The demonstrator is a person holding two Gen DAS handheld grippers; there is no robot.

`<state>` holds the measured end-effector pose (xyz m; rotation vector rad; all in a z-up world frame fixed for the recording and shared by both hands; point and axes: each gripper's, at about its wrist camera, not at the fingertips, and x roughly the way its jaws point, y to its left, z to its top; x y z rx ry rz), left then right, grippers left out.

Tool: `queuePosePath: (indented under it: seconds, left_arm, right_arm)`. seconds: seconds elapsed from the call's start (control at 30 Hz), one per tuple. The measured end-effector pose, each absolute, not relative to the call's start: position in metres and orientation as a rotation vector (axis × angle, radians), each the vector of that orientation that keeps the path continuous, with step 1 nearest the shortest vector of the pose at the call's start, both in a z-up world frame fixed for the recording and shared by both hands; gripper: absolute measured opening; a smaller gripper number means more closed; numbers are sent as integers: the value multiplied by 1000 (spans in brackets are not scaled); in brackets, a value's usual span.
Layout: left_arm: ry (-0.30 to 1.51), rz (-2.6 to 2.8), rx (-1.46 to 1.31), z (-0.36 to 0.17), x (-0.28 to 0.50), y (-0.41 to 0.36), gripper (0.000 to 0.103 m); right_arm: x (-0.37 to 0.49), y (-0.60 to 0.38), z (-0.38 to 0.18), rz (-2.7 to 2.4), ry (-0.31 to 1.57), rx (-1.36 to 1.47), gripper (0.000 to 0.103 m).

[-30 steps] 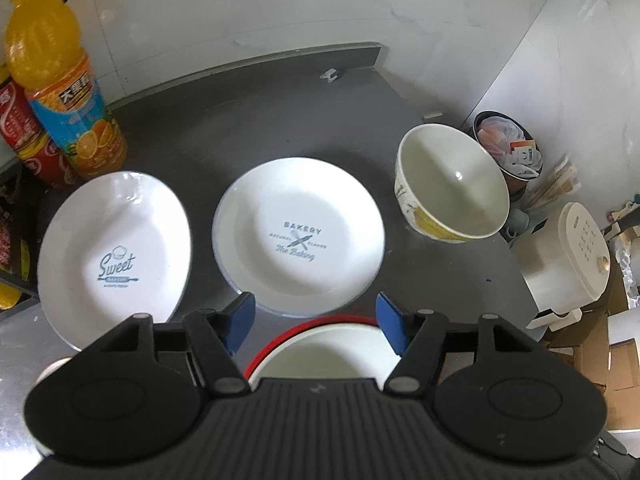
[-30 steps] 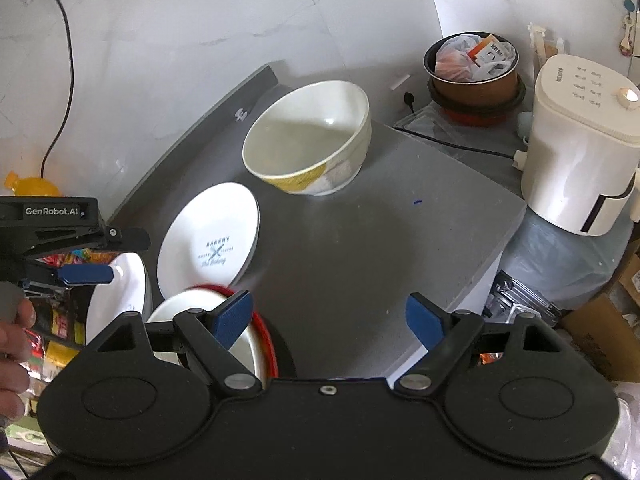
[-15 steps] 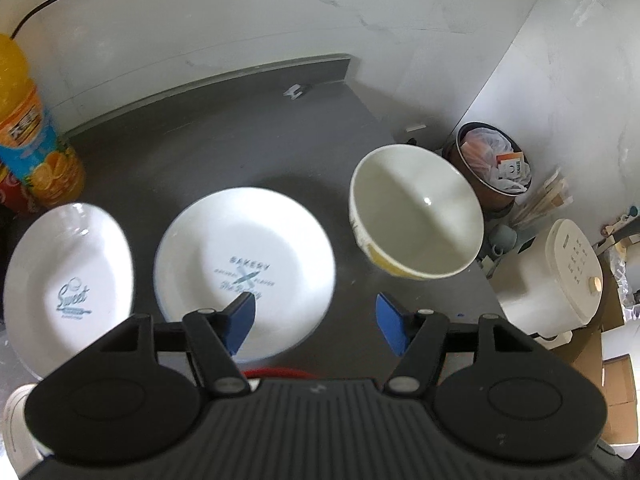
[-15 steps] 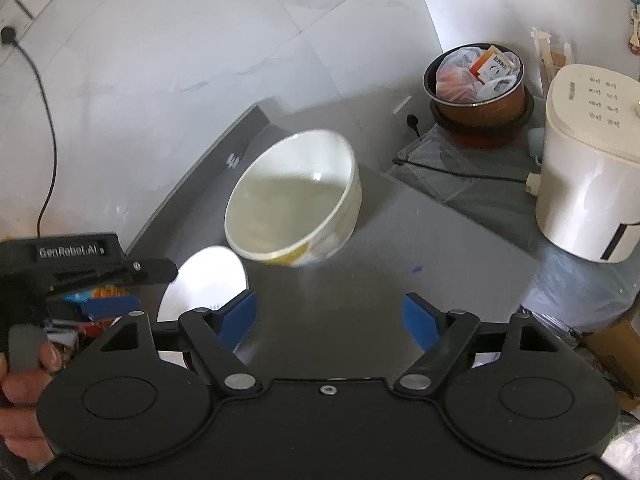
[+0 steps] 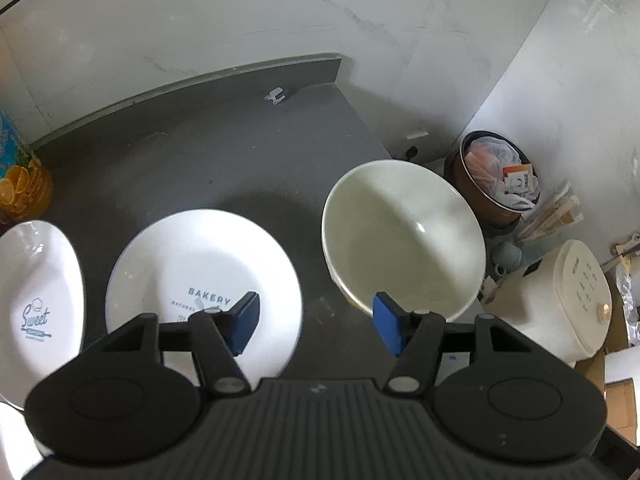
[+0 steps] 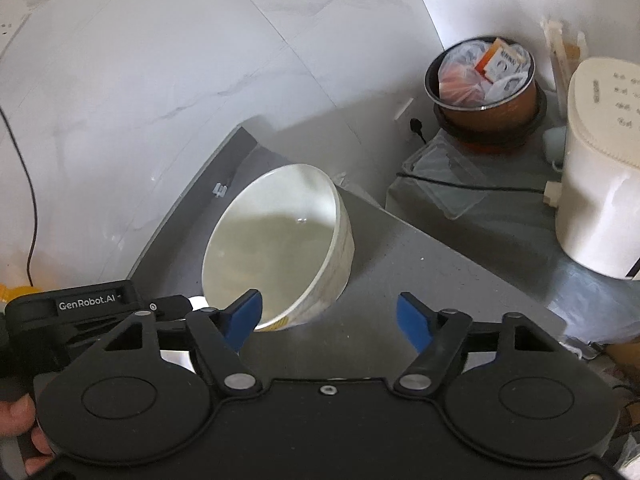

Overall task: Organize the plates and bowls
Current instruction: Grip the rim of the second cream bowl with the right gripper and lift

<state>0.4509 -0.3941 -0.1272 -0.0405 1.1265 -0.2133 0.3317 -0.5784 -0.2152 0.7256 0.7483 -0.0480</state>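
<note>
A cream bowl (image 5: 404, 236) stands upright near the right edge of the grey counter (image 5: 224, 152). Left of it lie a white "Bakery" plate (image 5: 192, 268) and a white "Sweet" plate (image 5: 36, 300). My left gripper (image 5: 316, 324) hovers over the gap between the Bakery plate and the bowl, its jaws closing slightly with nothing between them. My right gripper (image 6: 328, 320) is low in front of the bowl (image 6: 276, 248). Its jaws are closing, the left fingertip overlaps the bowl's near rim, and neither pad presses on it.
A brown pot (image 5: 496, 176) full of bags and a white cooker (image 5: 560, 300) stand beyond the counter's right edge, with a black cable (image 6: 460, 186) between. An orange juice bottle (image 5: 20, 176) is far left. A hand (image 6: 20, 412) holds the left gripper's black body (image 6: 88, 306).
Both grippers have moved right and closer to the cream bowl. The red-rimmed bowl and most of the bottles have slid out of view. The right jaws have narrowed.
</note>
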Motion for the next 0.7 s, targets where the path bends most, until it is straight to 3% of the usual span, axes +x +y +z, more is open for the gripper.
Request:
queuePosePath:
  seconds: [0.33, 0.47, 0.5, 0.7]
  left_arm:
    - [1093, -180, -35, -145, 470, -407, 56]
    - [1082, -173, -19, -150, 474, -413, 54]
    - [1079, -177, -15, -151, 475, -414, 54]
    - [1083, -161, 20, -162, 484, -416, 51]
  right_arm:
    - [363, -574, -230, -32, 784, 756, 60]
    - [382, -577, -238, -58, 840, 711, 35]
    - [385, -580, -239, -44, 840, 728, 25]
    - [393, -582, -233, -26, 866, 674, 19]
